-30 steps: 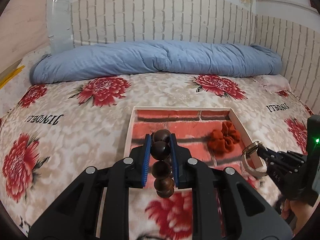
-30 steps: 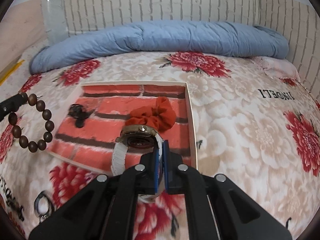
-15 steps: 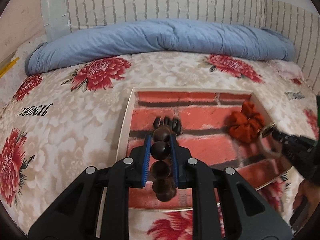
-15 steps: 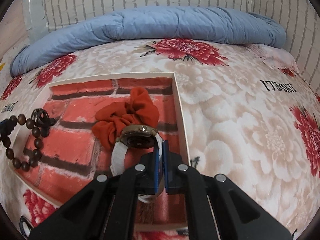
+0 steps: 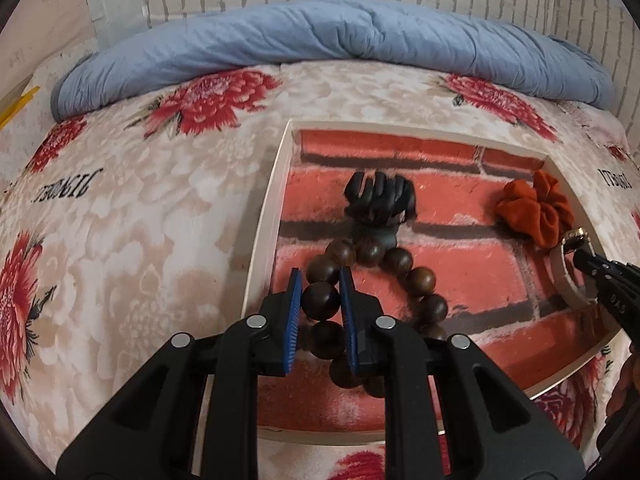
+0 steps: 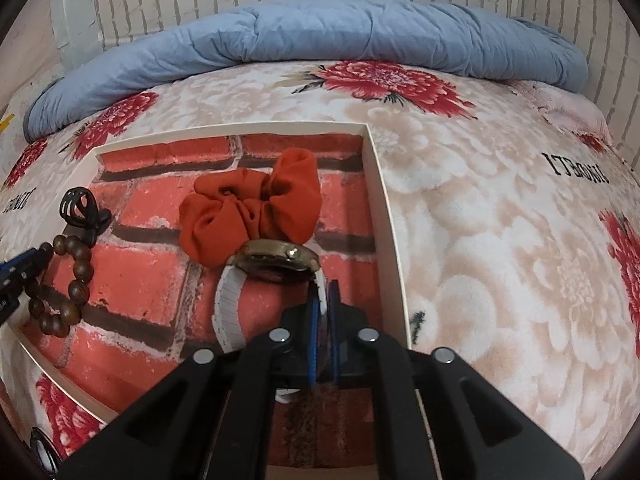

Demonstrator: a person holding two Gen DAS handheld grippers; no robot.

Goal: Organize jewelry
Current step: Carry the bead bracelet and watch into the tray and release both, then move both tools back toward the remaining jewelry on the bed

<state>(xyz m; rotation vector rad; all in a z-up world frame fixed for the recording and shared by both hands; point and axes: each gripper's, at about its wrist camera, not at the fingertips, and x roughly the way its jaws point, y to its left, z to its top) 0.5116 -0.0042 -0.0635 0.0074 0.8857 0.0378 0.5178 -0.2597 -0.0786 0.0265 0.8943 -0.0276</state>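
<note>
My left gripper point(image 5: 320, 296) is shut on a brown wooden bead bracelet point(image 5: 416, 280), whose loop lies on the brick-patterned floor of a white-rimmed tray point(image 5: 264, 232). A black hair claw point(image 5: 380, 200) lies just beyond the beads. My right gripper point(image 6: 326, 300) is shut on the white strap of a gold-cased watch point(image 6: 276, 260), held over the tray's right part point(image 6: 380, 208), next to an orange scrunchie point(image 6: 248, 212). The bracelet point(image 6: 76, 272) and the claw point(image 6: 80, 212) show at the left in the right wrist view. The watch point(image 5: 568, 256) shows at the right in the left wrist view.
The tray lies on a bed with a red-flower cover point(image 5: 120, 220). A rolled blue quilt point(image 5: 320, 36) lies along the far side under a brick-pattern wall. A small dark object point(image 6: 40, 448) lies on the cover near the tray's front left corner.
Both grippers moved forward and down over the tray. The bracelet, hanging before, now rests on the tray floor by the claw. The watch came down close to the scrunchie.
</note>
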